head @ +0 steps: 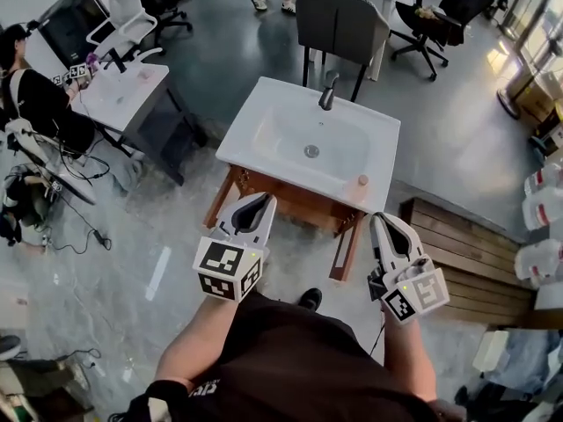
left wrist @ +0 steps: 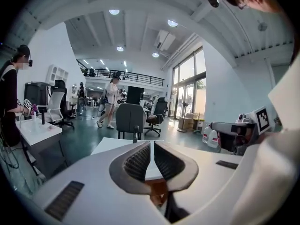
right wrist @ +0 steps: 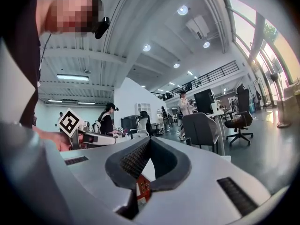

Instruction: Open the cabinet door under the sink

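The head camera is looking steeply down from above the person's chest, taking in the sink (head: 264, 117) just ahead, the left gripper (head: 262, 202) and right gripper (head: 380, 221) close below it, and the chair (head: 341, 26) beyond. The left gripper camera is riding just behind its jaws, facing nearly level over the sink (left wrist: 112, 145) toward the chair (left wrist: 130, 118) and catching the right gripper (left wrist: 220, 128) at its right edge. The right gripper camera is likewise facing level, sharing the chair (right wrist: 201, 128) and showing the left gripper (right wrist: 105, 138) at its left.
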